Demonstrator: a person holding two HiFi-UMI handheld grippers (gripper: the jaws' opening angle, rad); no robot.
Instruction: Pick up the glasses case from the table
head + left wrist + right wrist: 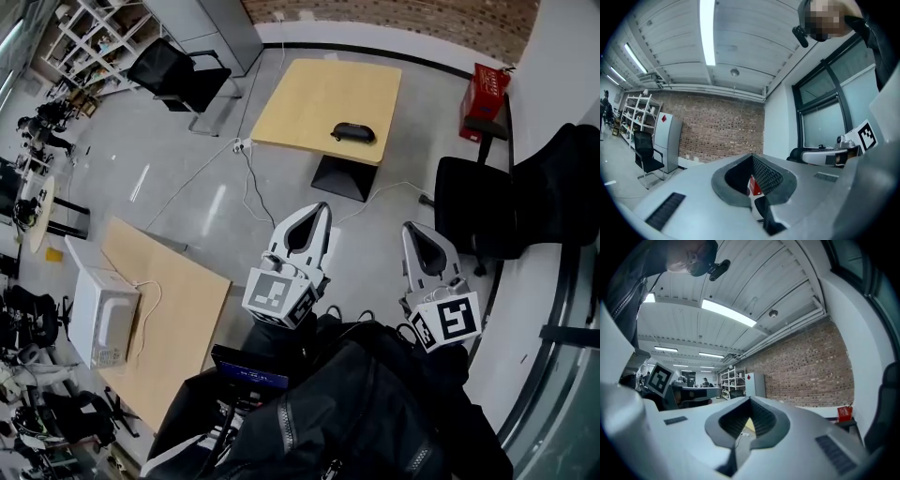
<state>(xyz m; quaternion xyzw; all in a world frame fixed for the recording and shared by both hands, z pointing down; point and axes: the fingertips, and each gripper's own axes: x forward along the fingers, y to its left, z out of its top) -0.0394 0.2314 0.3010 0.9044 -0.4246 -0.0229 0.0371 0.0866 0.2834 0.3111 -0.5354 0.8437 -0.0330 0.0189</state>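
The glasses case [353, 132] is a dark oval case lying near the front right edge of a light wooden table [309, 89], far ahead of me in the head view. My left gripper [321, 210] and right gripper [411, 229] are held level side by side over the grey floor, well short of that table. Each one's jaws meet at the tip with nothing between them. The left gripper view shows its own jaws closed [752, 156], and the right gripper view shows the same [750, 400]. Neither gripper view shows the case.
A black office chair [478, 211] stands just right of my right gripper. A red box [485, 94] sits beyond it by the wall. At the left, a second wooden table [173, 309] carries a white microwave [101, 317]. White cables [246, 187] trail across the floor.
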